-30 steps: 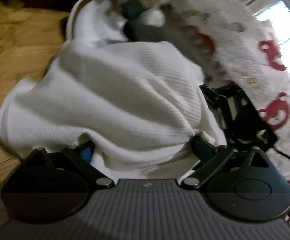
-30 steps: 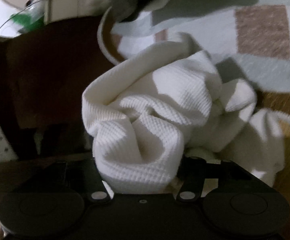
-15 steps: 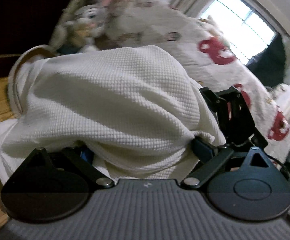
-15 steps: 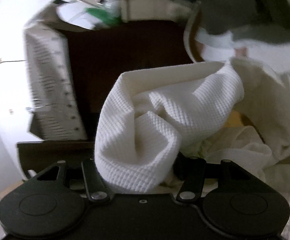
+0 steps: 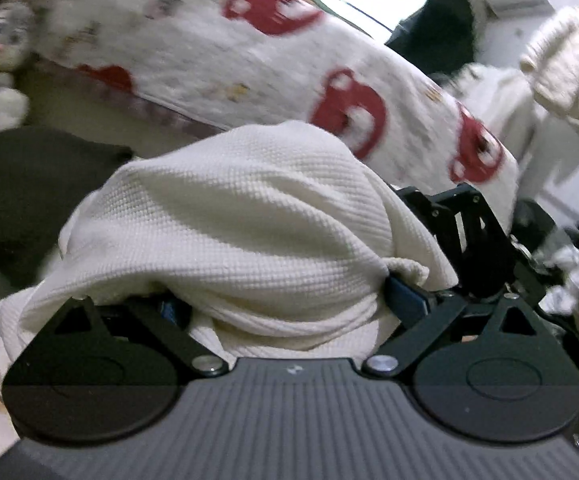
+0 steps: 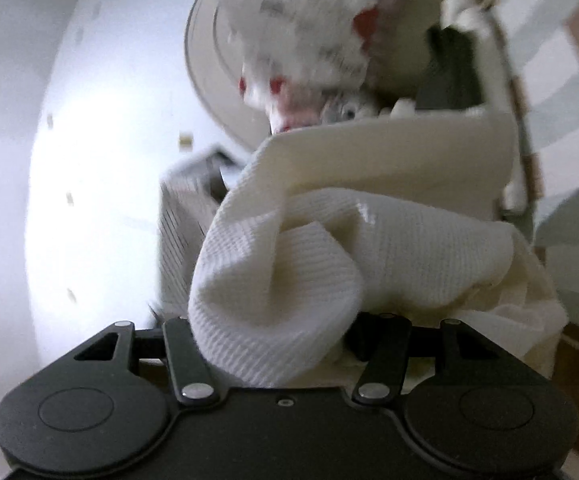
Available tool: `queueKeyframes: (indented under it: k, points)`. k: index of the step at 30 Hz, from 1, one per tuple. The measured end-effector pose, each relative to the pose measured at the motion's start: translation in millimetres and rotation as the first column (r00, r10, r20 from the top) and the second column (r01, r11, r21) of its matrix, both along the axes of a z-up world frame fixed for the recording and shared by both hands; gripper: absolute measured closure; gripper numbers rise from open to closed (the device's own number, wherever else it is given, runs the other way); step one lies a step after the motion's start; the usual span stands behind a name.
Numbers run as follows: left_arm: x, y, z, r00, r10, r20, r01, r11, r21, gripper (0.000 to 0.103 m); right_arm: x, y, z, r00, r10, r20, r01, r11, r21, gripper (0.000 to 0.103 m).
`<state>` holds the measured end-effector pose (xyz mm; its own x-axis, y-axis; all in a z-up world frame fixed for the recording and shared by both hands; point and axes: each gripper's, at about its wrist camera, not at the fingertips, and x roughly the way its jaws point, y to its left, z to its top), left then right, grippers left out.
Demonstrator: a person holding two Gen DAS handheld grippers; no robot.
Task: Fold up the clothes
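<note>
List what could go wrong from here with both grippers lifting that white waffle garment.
1. The white waffle garment is bunched over the left gripper, hiding its fingertips; the bite may be shallow and could slip.
2. At the right gripper the cloth is a rolled wad, so several layers may be pinched and the fold could come out crooked.
3. Loose cloth hangs below the right gripper and might snag or drag.

Your cloth [image 5: 249,216] is cream-white with a fine waffle weave, and it looks the same in your right view [image 6: 329,248]. Behind it, the blanket [image 5: 209,52] is white with red blotchy figures, and the plush toy [image 5: 1,40] is grey and white. Both your grippers are black, the left [image 5: 285,300] with blue pads [image 5: 405,296].
</note>
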<state>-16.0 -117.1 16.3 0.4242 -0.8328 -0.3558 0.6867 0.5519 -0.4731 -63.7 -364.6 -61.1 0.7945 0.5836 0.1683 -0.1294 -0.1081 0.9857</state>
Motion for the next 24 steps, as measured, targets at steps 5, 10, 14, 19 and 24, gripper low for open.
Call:
queueKeyframes:
  k: [5,10,14,19,24]
  points:
    - [-8.0,-42.6,10.9,0.991,-0.131,-0.034,0.129,0.99,-0.049,0.006,-52.7,-44.8,15.3,0.993,-0.117,0.002,0.117,0.992,-0.037,0.04]
    - [-12.7,-85.6,43.7,0.969,-0.246,-0.008,0.246,0.968,-0.042,0.006,-88.0,-74.7,35.0,0.971,-0.238,-0.034,0.235,0.969,-0.075,0.04]
    - [-16.3,-114.8,65.0,0.944,-0.324,0.057,0.325,0.945,-0.025,0.006,-112.0,-95.7,49.2,0.938,-0.338,-0.08,0.327,0.937,-0.123,0.04]
    - [-4.8,-156.3,37.7,0.953,-0.244,0.182,0.232,0.969,0.084,0.005,-136.9,-123.7,62.5,0.875,-0.462,-0.144,0.427,0.878,-0.216,0.017]
    - [35.9,-162.2,-54.8,0.965,-0.123,0.231,0.051,0.953,0.297,0.005,-108.6,-167.0,26.1,0.749,-0.588,-0.306,0.285,0.703,-0.652,0.021]
